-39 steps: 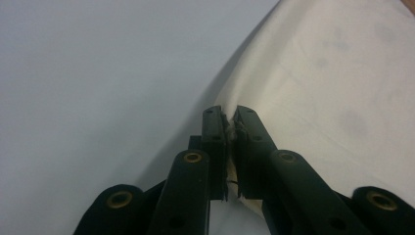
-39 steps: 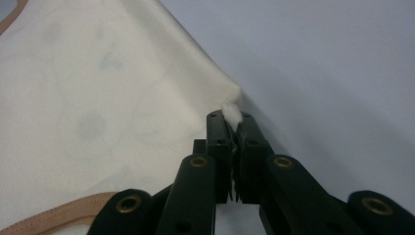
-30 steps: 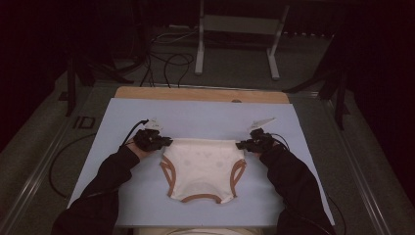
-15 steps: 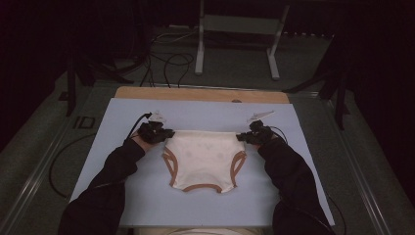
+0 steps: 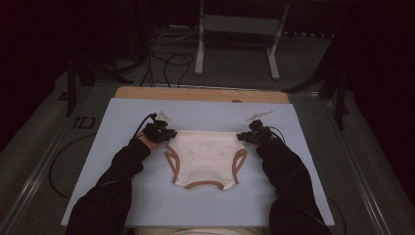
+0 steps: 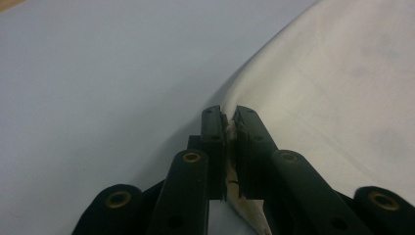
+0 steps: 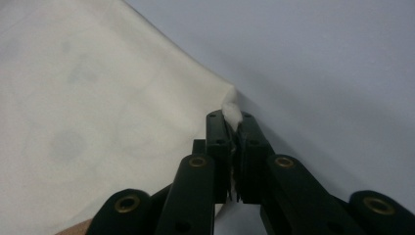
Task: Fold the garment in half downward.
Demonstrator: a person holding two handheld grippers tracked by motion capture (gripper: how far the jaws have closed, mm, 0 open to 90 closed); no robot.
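Both grippers, left gripper (image 6: 229, 128) and right gripper (image 7: 233, 128), pinch the cream underpants (image 5: 205, 155) at the 2 waistband corners between their jaws, spreading them flat; next, probably release.

Right claw (image 7: 234, 128) pinches corner of white garment (image 7: 98, 98) over blue mat (image 7: 333, 63); faint print, perhaps dots.

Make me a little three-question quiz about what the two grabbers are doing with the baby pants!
1. True or false: the left gripper is clamped on the cream pants.
2. What colour is the trim on the leg openings?
3. The pants lie on: A) a wooden floor B) a pale blue mat C) a tray.

Key: 1 true; the right gripper pinches the other top corner too. 2 brown. 3 B.
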